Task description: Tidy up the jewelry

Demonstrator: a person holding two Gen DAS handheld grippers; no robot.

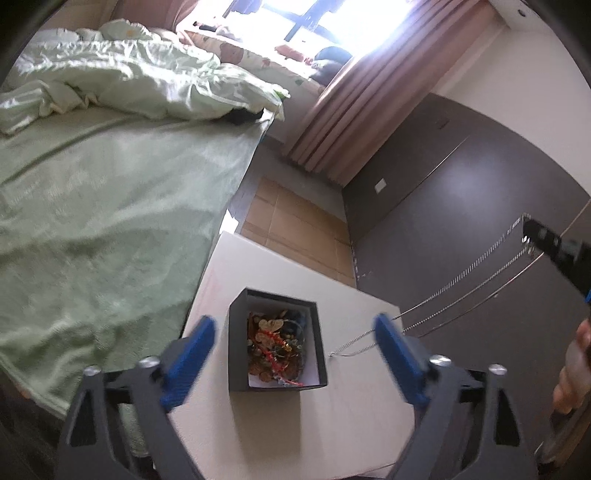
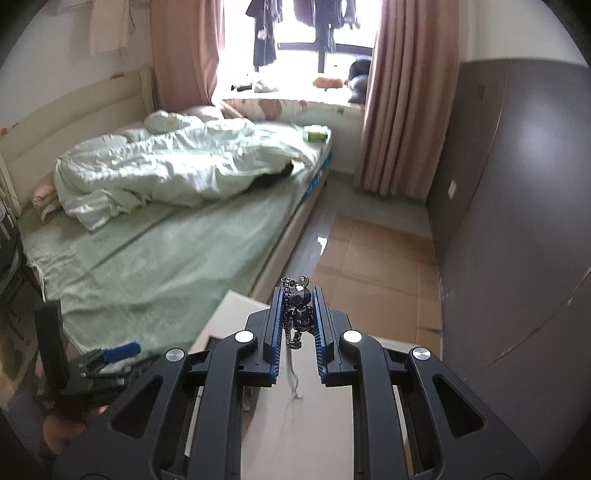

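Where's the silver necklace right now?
The silver necklace is pinched in the right gripper, its chain trailing down to the white table, just right of the black jewelry box.

You get daylight flooding through the overexposed window (image 1: 332,22), blowing out its panes and glaring off the glossy grey wardrobe door (image 2: 524,155). Fisheye bending darkens every corner; the pale green bedspread (image 1: 92,229) smears with motion blur.

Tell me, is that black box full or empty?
Full: the lidless black box on the white table holds a heaped tangle of jewelry.
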